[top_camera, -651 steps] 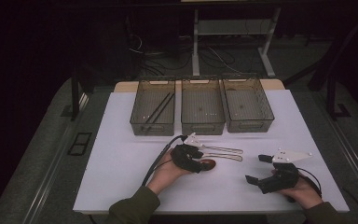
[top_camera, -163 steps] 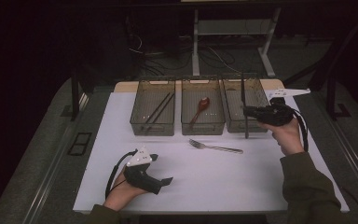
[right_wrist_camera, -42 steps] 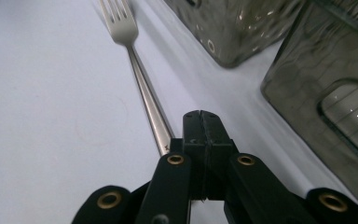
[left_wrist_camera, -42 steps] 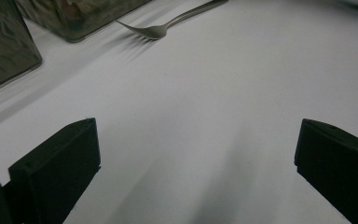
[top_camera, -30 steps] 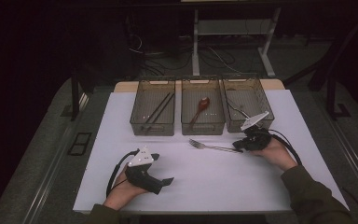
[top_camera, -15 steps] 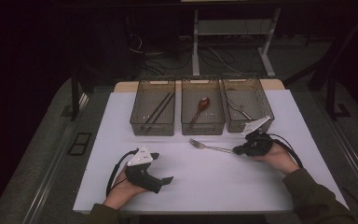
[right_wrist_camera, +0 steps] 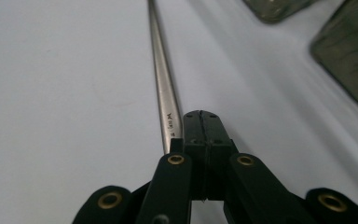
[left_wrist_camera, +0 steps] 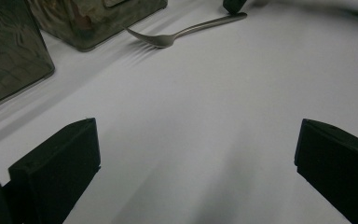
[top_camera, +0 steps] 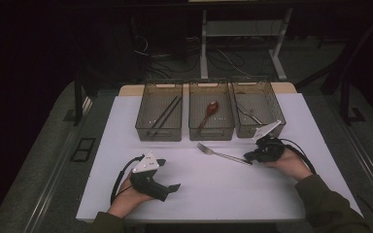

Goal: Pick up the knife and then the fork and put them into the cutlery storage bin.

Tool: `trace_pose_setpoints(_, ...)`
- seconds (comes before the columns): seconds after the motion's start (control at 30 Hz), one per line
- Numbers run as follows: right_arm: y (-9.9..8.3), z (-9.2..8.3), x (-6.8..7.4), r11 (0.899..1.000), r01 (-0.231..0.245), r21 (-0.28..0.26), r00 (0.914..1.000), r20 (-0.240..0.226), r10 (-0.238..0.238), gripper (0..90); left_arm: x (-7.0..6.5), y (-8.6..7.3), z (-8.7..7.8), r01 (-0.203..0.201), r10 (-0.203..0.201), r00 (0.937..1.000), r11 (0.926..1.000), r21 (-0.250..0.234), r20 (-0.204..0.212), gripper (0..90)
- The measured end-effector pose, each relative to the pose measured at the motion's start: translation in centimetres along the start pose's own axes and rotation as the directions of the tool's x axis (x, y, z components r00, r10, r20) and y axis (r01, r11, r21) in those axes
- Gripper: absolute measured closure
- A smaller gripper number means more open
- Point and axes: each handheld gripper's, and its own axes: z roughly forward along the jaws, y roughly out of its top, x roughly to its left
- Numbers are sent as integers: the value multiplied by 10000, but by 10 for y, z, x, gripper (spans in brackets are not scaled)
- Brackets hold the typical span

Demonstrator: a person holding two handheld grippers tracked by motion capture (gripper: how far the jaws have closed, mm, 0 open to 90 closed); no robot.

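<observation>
The right gripper (right_wrist_camera: 200, 126) has its black jaws pressed flat together, with the fork's handle end running beside and under their tips; whether they actually pinch the metal cannot be told. The left gripper (left_wrist_camera: 191, 154) rests at the lower left of the high view, jaws spread wide over bare tabletop, holding nothing.

The fork (top_camera: 223, 154) lies flat at the centre of the high view, just in front of the middle bin, tines toward the bins, handle reaching to the right gripper (top_camera: 260, 154).

The likely trouble is a missed or shallow grip: the handle is thin, smooth polished steel lying flush on the sheet, so closed tips may slide off it or push it along. If lifted by that far end alone, the long fork may swing or drop.

Beyond it, three smoky translucent plastic bins stand in a row at upper centre: left bin (top_camera: 158, 127) with dark chopsticks (top_camera: 165, 111), middle bin (top_camera: 211, 129) with a reddish spoon (top_camera: 209, 110), right bin (top_camera: 270, 104) with a metal utensil. The table (top_camera: 213, 194) is matte white.
</observation>
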Motion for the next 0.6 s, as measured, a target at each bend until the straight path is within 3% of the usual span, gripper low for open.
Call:
trace_pose_setpoints(0.2,0,0,11,9982,521,292,9984,-235,-514,890,0,0,0,3,-3,10000,10000,0,8,0)
trace_pose_setpoints(0.3,1,0,12,9984,491,284,9986,-194,-486,878,-1,0,-1,4,-4,10000,10000,-9,4,0)
trace_pose_setpoints(0.47,7,-6,11,10000,46,-47,9998,-218,-47,712,0,0,-1,30,-30,10000,10000,15,18,0)
trace_pose_setpoints(0.6,21,-9,11,9984,40,569,9996,-291,-24,636,0,0,-1,74,-74,10000,10000,-38,8,0)
